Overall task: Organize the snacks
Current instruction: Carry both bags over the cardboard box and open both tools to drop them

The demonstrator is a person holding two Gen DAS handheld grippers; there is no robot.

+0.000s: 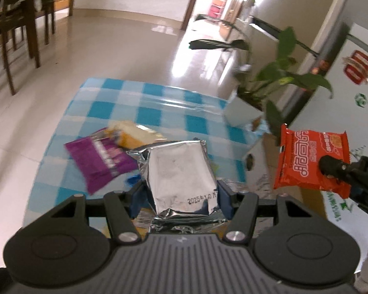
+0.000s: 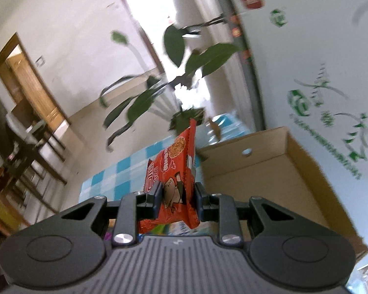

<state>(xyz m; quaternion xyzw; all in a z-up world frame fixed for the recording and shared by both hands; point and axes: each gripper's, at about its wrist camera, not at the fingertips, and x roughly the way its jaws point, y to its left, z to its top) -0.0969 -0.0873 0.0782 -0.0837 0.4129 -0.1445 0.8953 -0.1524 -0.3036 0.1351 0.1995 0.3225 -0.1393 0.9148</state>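
My left gripper (image 1: 181, 193) is shut on a silver foil packet (image 1: 179, 176), held above the blue-and-white checked tablecloth (image 1: 139, 107). On the cloth behind it lie a purple snack packet (image 1: 100, 161) and a yellow wrapped cake (image 1: 132, 134). My right gripper (image 2: 177, 193) is shut on an orange-red noodle snack packet (image 2: 176, 169), lifted in the air. That same orange-red packet (image 1: 309, 161) shows at the right of the left wrist view, pinched by the right gripper's fingers (image 1: 331, 165). An open cardboard box (image 2: 277, 176) stands just right of the packet in the right wrist view.
A leafy potted plant (image 1: 277, 78) stands at the table's far right corner, beside a white refrigerator (image 1: 350, 56) with stickers. Dark wooden chairs (image 1: 17, 31) stand at the far left on the tiled floor (image 1: 110, 49). A wooden door (image 2: 29, 83) lies beyond.
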